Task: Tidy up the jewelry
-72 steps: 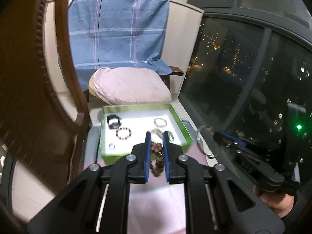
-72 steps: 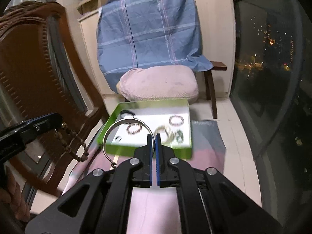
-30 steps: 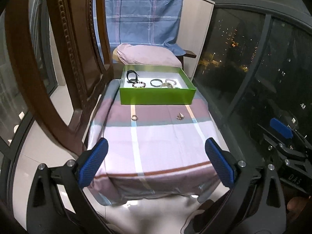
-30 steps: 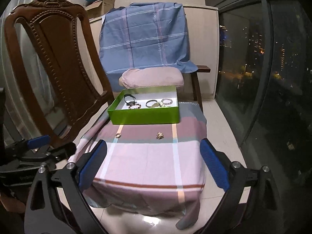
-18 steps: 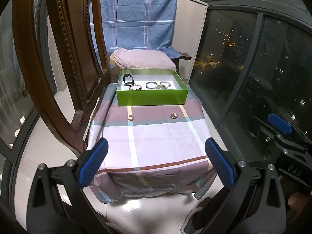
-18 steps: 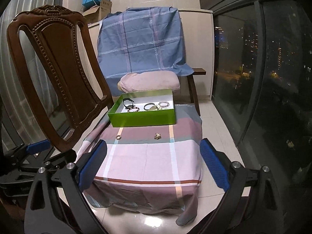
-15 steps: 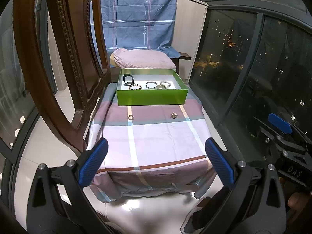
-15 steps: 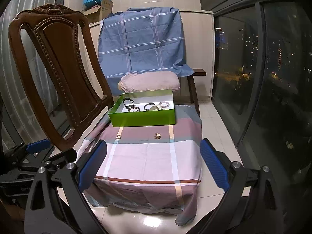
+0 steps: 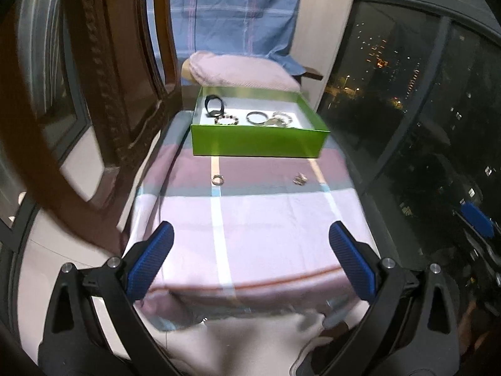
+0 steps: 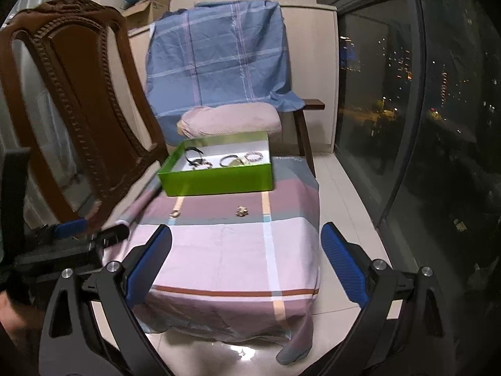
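Your left gripper (image 9: 250, 258) and right gripper (image 10: 245, 255): both spread wide, empty. Rt view alone shows carved chair (image 10: 62, 100) top. Ring (image 9: 218, 180) and brooch (image 9: 300, 178) lie apart on cloth (image 9: 266, 225), near green box (image 9: 256, 144); bare cloth toward you.

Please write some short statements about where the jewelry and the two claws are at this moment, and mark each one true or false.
1. The green box holds several bracelets. True.
2. A ring lies on the cloth in front of the box. True.
3. The left claw is shut on a bead bracelet. False: it is open and holds nothing.
4. The small ornament lies inside the box. False: it lies on the cloth, outside the box.
5. The right claw is open. True.
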A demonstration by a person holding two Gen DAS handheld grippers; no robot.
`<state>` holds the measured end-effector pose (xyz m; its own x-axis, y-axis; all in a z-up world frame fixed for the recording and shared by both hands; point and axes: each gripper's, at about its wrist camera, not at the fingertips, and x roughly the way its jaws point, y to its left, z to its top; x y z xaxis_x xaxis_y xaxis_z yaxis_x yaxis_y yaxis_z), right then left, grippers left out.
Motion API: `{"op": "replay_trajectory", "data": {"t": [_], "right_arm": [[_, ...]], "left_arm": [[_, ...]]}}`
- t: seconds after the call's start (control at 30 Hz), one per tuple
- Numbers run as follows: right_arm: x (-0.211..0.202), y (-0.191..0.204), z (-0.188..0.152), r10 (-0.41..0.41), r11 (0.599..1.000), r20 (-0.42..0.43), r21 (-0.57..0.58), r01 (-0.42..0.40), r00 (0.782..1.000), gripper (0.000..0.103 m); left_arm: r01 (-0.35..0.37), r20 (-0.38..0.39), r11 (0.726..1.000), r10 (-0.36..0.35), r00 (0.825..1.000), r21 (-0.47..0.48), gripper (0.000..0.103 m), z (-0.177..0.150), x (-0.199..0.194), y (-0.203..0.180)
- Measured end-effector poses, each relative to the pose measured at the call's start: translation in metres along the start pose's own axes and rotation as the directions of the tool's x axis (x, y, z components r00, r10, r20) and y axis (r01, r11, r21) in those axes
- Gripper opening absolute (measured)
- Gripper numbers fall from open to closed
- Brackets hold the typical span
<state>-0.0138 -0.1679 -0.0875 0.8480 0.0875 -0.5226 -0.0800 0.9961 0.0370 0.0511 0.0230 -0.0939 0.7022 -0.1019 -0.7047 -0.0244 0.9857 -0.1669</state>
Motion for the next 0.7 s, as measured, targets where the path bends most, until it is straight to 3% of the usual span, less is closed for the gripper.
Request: {"op": "replay_trajectory", "data": {"t": [0.07,0.17,0.4,0.53,0.63,0.67,0.7], "right_arm": [[0.022,-0.006,-0.001,-0.015,1.000,-0.020,0.007,0.015,1.000,0.093],[0.057,-0.012,-0.001,-0.023,1.000,-0.075,0.018,0.025,0.997,0.082],[0.126,-0.015,-0.002,-0.031,0.999,-0.173,0.008,0.033,0.984,0.068],[0.150,-0.011,-0.002,-0.034,0.999,-0.203,-0.012,0.033,0.979,0.065],[0.168,-0.003,0.002,-0.035,0.999,-0.215,-0.026,0.030,0.976,0.064],[0.176,0.002,0.005,-0.033,0.999,-0.217,-0.033,0.027,0.976,0.064],[0.183,0.006,0.007,-0.034,0.999,-0.218,-0.039,0.026,0.975,0.064]], "left_arm": [[-0.014,-0.027,1.000,0.013,1.000,-0.007,0.092,0.009,0.027,0.006],[-0.020,-0.104,0.999,0.016,0.994,-0.038,0.081,0.026,0.084,0.020],[-0.061,-0.203,0.998,0.053,0.978,-0.032,0.057,0.045,0.163,0.035],[-0.060,-0.256,0.998,0.049,0.965,-0.033,0.043,0.042,0.189,0.038],[-0.070,-0.235,0.997,0.065,0.970,-0.012,0.034,0.040,0.192,0.037],[-0.069,-0.233,0.998,0.063,0.971,-0.015,0.019,0.040,0.192,0.038],[-0.056,-0.234,0.998,0.047,0.971,-0.036,0.019,0.040,0.191,0.041]]}}
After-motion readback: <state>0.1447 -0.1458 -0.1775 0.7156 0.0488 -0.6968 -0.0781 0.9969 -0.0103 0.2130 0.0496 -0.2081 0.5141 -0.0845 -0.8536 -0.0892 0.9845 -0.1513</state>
